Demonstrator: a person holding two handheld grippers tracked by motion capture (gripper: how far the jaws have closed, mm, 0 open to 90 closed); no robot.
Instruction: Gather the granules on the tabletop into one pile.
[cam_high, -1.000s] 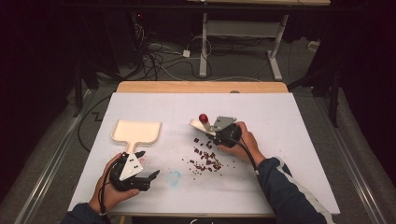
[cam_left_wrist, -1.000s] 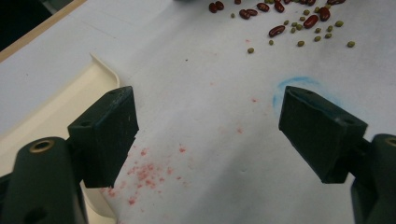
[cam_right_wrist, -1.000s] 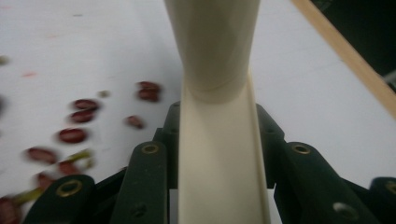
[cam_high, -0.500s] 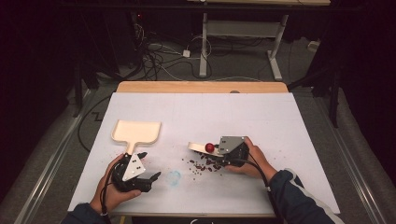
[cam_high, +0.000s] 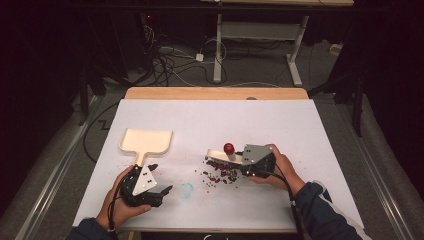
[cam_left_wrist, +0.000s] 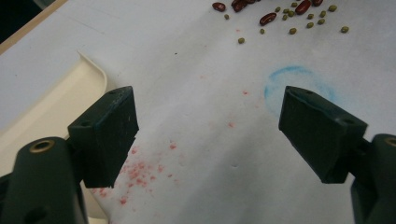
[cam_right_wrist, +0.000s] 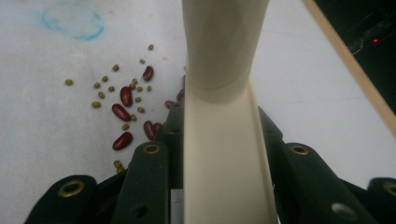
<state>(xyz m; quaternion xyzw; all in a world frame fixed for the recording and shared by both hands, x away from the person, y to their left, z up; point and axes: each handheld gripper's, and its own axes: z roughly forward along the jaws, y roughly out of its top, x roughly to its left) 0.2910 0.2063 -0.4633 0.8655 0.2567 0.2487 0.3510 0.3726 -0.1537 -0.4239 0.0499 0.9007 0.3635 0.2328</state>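
On the right half of the white surface (cam_high: 300, 130), a cream brush (cam_right_wrist: 219, 116) is gripped by its handle in the right hand-held gripper (cam_high: 252, 161), whose jaws have just been closing a little further on that handle. Compared with a second ago, the brush has been carried from the far side of the scattered beans (cam_high: 220, 174) toward the near side and to the left, so that its head with the red knob (cam_high: 229, 148) now lies over the back of the pile. The beans, red ones mixed with small green ones, are spread between the two hands, slightly nearer the right one.

At the left, the cream dustpan (cam_high: 146, 142) is lying flat, unmoved, its handle pointing at the left hand-held gripper (cam_high: 159, 181). That gripper is held wide open with nothing between its jaws, and has been kept in place just beside the dustpan handle.

Sweeping appears to have been started, but the dustpan has not yet been picked up, so the beans would likely be pushed toward it only once it is grasped.
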